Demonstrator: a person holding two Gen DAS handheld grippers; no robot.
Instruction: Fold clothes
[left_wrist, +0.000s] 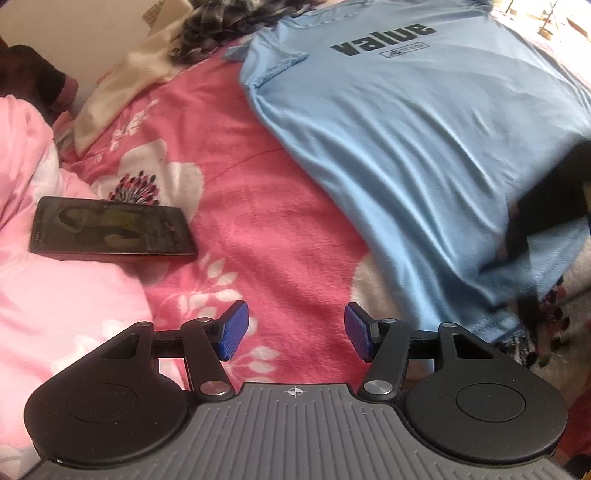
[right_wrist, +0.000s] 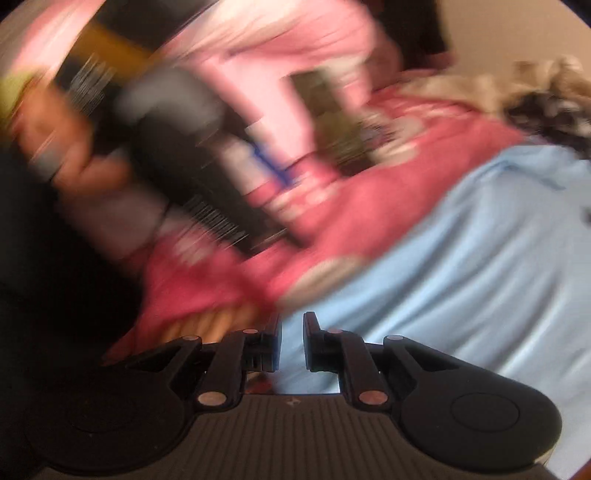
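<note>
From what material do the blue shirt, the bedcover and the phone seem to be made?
Shirt: probably thin knit cotton or a blend, matte; it lies in soft small wrinkles, with a stitched hem.
Bedcover: looks like plush fleece, pink with printed white flowers; the surface is fuzzy.
Phone: glossy glass front, since it mirrors the room; the dark frame's material is unclear.

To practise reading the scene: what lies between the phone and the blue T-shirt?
Left wrist view: only the pink floral bedspread lies between phone and blue T-shirt.
</note>
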